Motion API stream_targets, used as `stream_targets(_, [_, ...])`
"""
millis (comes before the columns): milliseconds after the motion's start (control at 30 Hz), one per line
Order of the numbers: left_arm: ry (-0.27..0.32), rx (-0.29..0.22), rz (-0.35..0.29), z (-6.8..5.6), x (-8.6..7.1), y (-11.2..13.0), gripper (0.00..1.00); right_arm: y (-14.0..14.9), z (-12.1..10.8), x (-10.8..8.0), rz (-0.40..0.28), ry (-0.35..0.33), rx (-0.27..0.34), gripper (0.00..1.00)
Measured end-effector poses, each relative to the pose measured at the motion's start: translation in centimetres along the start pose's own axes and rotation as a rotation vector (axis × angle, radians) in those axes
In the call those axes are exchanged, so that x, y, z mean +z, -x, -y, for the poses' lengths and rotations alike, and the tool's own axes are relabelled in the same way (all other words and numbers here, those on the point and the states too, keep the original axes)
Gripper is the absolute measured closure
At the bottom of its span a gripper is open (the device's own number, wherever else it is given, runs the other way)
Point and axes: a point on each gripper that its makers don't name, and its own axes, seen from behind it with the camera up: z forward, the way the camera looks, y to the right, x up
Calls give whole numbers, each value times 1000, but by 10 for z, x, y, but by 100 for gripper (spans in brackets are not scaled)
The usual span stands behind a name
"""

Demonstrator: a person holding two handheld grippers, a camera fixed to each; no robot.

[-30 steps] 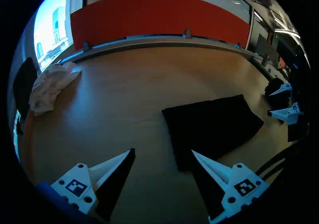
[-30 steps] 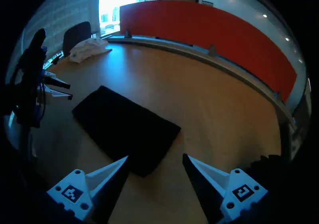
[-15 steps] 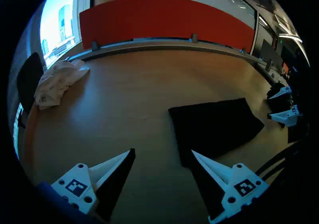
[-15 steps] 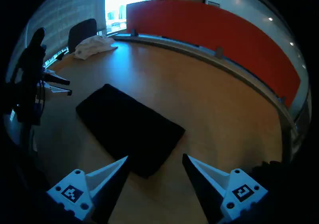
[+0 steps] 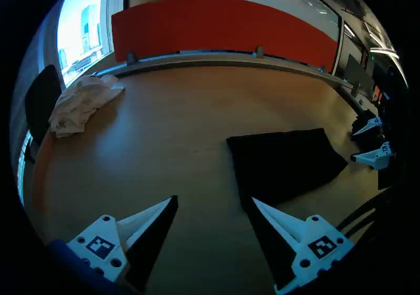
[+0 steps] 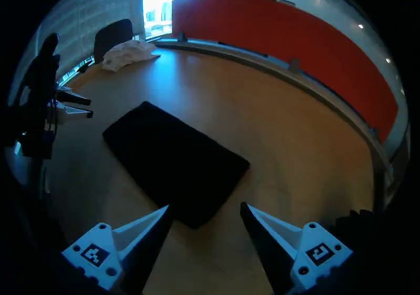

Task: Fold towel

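A broad wooden table (image 5: 168,122) spreads under both grippers, edged at its far side by a grey rail and a long red partition (image 5: 220,27). On the table lies the towel (image 6: 173,158) — black, flat, a neat rectangle with nothing resting on it. In the right gripper view its near edge sits just ahead of the gap between the fingers. In the left gripper view it lies off to the right, and its near corner meets that gripper's right finger in the picture. A dark chair (image 5: 39,98) stands at the table's far left corner, and a crumpled white cloth (image 5: 81,103) is heaped beside it, well apart from the towel. The left gripper (image 5: 214,198) has its fingers spread wide, empty. The right gripper (image 6: 205,206) is likewise wide and holds nothing — both hover clear of the fabric.
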Motion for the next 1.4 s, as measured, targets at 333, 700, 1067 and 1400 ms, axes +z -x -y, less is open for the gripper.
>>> stream_targets(333, [-23, -10, -4, 9, -12, 13, 6, 15, 8, 5, 28, -21, -16, 5])
stream_targets(700, [-49, -27, -1, 22, -21, 21, 7, 21, 10, 11, 48, -41, -30, 5])
stream_targets(1067, [-55, -37, 7, 26, -23, 26, 6, 29, 11, 17, 66, -65, -41, 26])
stream_targets(1400, [-60, -45, 7, 31, -28, 27, 6, 36, 19, 20, 91, -96, -51, 55])
